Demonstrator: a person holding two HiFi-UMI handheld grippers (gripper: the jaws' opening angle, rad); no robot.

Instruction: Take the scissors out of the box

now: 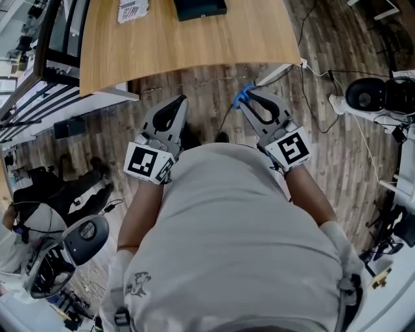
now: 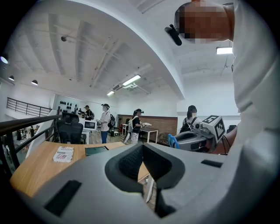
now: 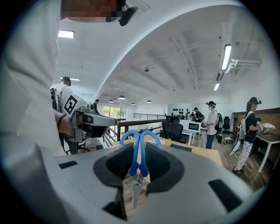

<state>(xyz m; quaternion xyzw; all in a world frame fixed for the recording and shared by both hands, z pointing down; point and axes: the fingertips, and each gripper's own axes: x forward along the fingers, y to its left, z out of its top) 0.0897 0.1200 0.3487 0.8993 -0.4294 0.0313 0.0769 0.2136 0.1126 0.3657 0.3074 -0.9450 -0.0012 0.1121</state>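
My right gripper (image 1: 251,98) is shut on the blue-handled scissors (image 1: 242,97), held in front of my body, off the wooden table (image 1: 162,45). In the right gripper view the scissors (image 3: 139,151) stand between the pads, handle loops up and blades down. My left gripper (image 1: 179,104) hangs beside it, shut with nothing in it; in its own view the jaw tips (image 2: 151,179) meet. A dark flat box (image 1: 200,8) lies at the table's far side, away from both grippers.
A printed booklet (image 1: 133,10) lies on the table to the left of the box. Office chairs (image 1: 71,246) and cables (image 1: 337,97) are on the wood floor around me. A railing (image 3: 131,124) and several people (image 2: 105,122) stand beyond the table.
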